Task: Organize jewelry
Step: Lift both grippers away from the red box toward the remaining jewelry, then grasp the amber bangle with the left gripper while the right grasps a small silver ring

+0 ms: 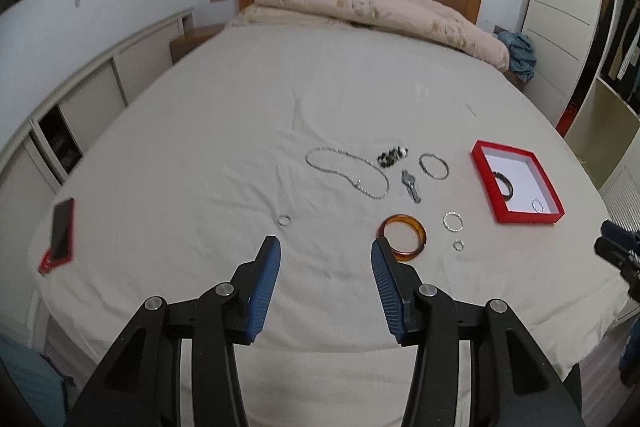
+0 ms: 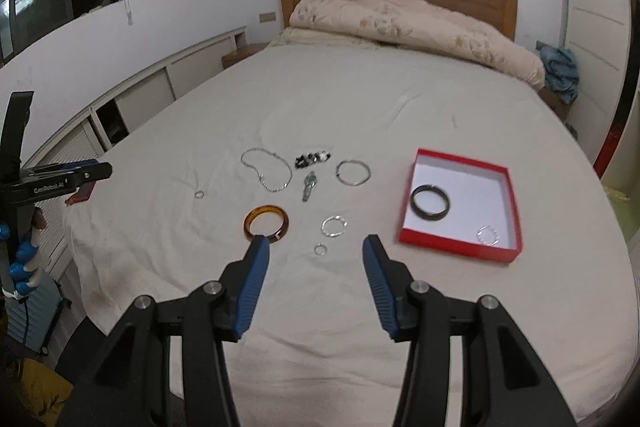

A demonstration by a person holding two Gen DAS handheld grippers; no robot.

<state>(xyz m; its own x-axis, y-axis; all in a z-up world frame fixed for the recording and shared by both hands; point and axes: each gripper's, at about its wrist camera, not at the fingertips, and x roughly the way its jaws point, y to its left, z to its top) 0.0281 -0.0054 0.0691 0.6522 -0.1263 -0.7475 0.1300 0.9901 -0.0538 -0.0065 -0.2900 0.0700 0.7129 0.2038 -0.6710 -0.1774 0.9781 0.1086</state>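
Sorting jewelry on bed (image 1: 200, 131) into red box (image 2: 460, 245), both grippers empty, jaws apart.

Largest first: red box sits right of centre in both views, already holding a dark bangle (image 2: 430, 202) and a small silver ring (image 2: 487, 235). Chain necklace (image 1: 347, 171), centre frame, likely limp and slippery; pinch a bunched section. Amber bangle (image 1: 403, 237) looks stiff, smooth, light; grip across its band. It lies just beyond the left gripper (image 1: 325, 249), by its right fingertip, and by the left fingertip of the right gripper (image 2: 316, 247). Silver hoop (image 2: 334, 226) and tiny ring (image 2: 320, 249) lie between the right gripper's fingertips, just ahead; thin, hard to pinch.
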